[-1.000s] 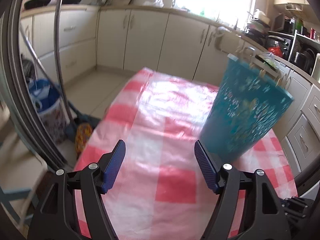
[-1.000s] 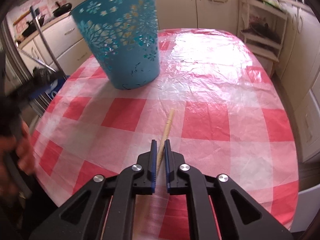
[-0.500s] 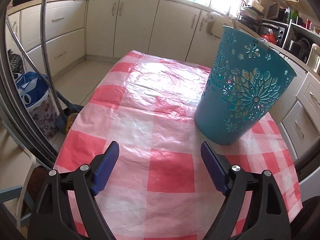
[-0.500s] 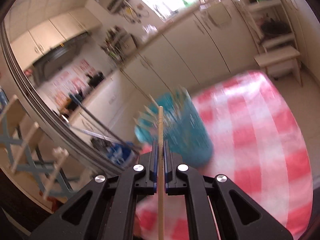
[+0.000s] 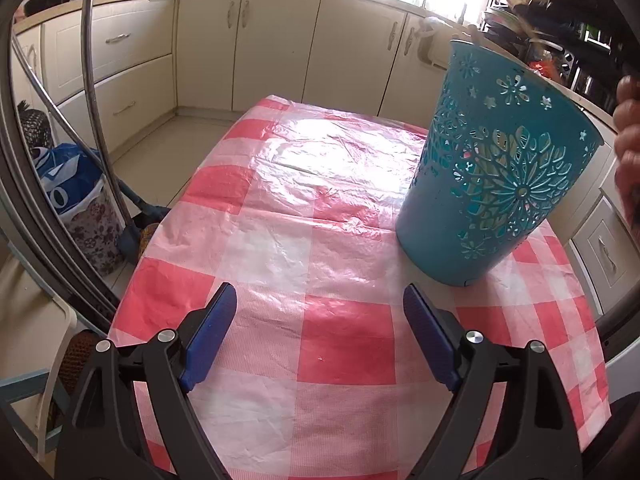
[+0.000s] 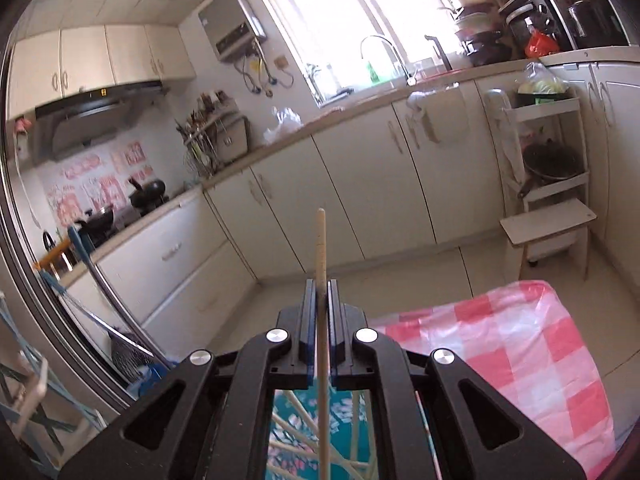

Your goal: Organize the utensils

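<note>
wooden chopstick (image 6: 321, 248) upright between right gripper (image 6: 319, 292) jaws, above teal basket (image 6: 304, 432)

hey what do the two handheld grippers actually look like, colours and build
Both match: the left gripper has glossy black plastic arms with triangular cut-outs, round silver screw heads and flat blue ribbed pads. The right gripper shows the same black frame, silver screws and blue pad edges. No cables or markings show.

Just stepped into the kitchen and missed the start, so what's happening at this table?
A person is tidying utensils with two handheld grippers. The right gripper is shut on a thin wooden chopstick, held upright over the teal perforated plastic bin, where other sticks already lie. The left gripper is open and empty above the red-and-white checked tablecloth, beside the bin.
</note>
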